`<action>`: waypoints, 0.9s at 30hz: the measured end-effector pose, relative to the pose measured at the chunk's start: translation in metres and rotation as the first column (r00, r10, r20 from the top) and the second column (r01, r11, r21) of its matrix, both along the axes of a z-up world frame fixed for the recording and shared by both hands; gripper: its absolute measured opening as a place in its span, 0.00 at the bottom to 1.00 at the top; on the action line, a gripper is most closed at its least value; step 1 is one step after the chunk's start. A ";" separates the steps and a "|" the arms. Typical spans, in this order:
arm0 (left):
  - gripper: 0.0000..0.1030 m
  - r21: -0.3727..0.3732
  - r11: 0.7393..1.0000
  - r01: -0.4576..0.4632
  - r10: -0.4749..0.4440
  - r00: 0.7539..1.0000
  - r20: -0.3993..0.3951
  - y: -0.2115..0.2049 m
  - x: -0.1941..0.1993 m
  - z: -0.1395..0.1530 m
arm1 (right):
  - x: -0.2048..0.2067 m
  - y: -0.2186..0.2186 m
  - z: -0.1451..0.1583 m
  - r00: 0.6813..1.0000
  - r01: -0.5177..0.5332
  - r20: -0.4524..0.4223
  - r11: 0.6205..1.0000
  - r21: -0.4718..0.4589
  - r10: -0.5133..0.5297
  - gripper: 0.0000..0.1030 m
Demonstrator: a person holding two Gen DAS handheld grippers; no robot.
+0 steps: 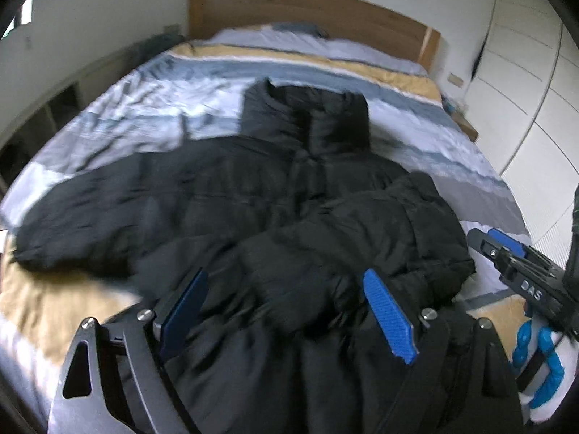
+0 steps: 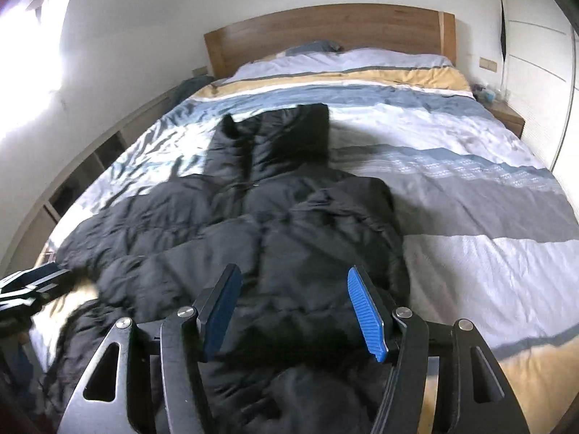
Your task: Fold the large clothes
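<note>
A large black puffer jacket lies spread on the bed, collar toward the headboard. Its right sleeve is folded in over the body; its left sleeve stretches out to the left. My left gripper is open, its blue pads just above the jacket's lower part. My right gripper is open too, hovering over the jacket near its hem. The right gripper also shows at the right edge of the left wrist view, apart from the jacket. The left gripper's tip shows at the left edge of the right wrist view.
The bed has a striped grey, blue, white and tan duvet and a wooden headboard. White wardrobe doors stand to the right, low shelving to the left. A nightstand sits at the far right.
</note>
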State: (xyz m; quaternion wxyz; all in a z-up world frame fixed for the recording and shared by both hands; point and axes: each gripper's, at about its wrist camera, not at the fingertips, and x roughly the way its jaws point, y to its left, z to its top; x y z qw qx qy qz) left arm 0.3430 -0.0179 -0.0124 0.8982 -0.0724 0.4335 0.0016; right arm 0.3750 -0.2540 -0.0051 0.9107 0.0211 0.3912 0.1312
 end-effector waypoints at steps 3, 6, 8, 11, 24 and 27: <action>0.85 0.001 1.000 0.016 -0.016 0.999 -0.034 -0.016 0.039 -0.044 | 0.026 -0.001 -0.026 0.999 -0.032 -0.015 0.999 -0.027 0.032 0.59; 0.85 -0.006 1.000 0.010 -0.010 0.992 -0.128 -0.015 0.063 -0.086 | 0.047 -0.004 -0.052 0.997 -0.050 -0.064 0.998 -0.041 0.048 0.59; 0.86 -0.025 1.000 0.002 -0.006 0.988 -0.154 -0.005 0.065 -0.098 | 0.056 -0.010 -0.068 0.994 -0.057 -0.098 0.997 -0.044 0.052 0.59; 0.86 -0.059 0.998 0.009 -0.020 0.982 -0.190 0.006 0.065 -0.101 | 0.062 -0.024 -0.081 0.990 -0.034 -0.140 0.999 -0.039 0.029 0.59; 0.86 0.033 0.999 0.034 -0.027 0.981 -0.191 0.003 0.071 -0.033 | 0.067 -0.035 -0.031 0.971 0.074 -0.218 0.991 -0.112 -0.097 0.60; 0.86 0.005 0.998 0.055 -0.054 0.983 -0.175 -0.011 0.095 -0.030 | 0.071 -0.026 -0.027 0.969 0.082 -0.223 0.992 -0.096 -0.102 0.62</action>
